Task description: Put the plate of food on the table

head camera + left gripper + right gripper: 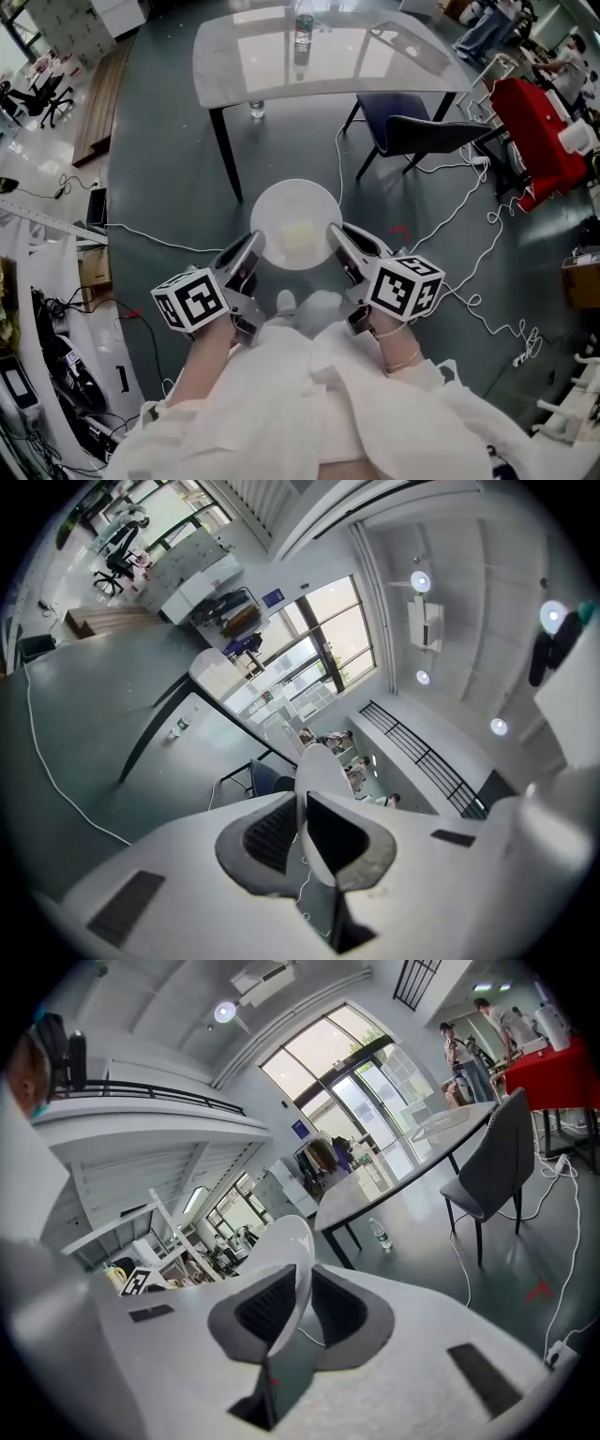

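Note:
A round white plate [295, 225] with a pale heap of food [299, 233] hangs above the grey floor, carried between both grippers. My left gripper [253, 247] is shut on its left rim and my right gripper [335, 240] on its right rim. In the left gripper view the plate's edge [318, 769] runs up from between the dark pads [274, 838]. The right gripper view shows the same edge-on plate [290, 1241] pinched in my right gripper [298, 1312]. The pale table [319, 56] stands ahead, a little way beyond the plate.
A bottle [303, 33] stands on the table and another bottle [257, 109] on the floor under it. A dark chair [422, 131] sits at the table's right side. White cables [469, 202] trail over the floor; a red-covered stand [534, 131] is at far right.

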Tool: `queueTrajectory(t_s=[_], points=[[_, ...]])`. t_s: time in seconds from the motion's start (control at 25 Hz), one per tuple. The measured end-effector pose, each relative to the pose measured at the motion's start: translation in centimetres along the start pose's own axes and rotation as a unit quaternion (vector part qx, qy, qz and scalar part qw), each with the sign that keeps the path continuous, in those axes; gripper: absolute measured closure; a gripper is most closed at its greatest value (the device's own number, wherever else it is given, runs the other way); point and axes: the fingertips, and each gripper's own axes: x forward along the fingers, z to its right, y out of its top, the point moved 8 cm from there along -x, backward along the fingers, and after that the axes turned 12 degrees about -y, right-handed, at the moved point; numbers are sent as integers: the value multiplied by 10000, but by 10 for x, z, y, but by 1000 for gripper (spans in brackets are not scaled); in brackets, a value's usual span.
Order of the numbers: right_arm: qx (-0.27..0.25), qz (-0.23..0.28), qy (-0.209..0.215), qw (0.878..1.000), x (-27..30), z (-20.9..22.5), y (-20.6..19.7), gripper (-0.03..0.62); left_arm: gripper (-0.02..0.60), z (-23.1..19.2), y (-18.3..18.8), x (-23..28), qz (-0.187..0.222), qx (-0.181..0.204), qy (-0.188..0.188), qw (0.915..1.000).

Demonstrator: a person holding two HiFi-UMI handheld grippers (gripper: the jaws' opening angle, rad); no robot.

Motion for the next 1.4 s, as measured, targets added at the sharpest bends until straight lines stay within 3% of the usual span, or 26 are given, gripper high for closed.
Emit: queueTrajectory(t_s=[0.4,0.72,1.16,1.4], points=[[87,-149,-80,9998,59,12,31,574,557,-41,35,36,-65,-394,70,9992],[27,-194,66,9998,130,24,79,574,557,-80,84,78,79,-549,159,9983],[-247,-288,416,9984,225,53,183,574,555,-115,170,168,397,-427,299,9979],[-281,-286,576,9975,261,77,222,574,557,-128,196,212,545,-349,308,9974]])
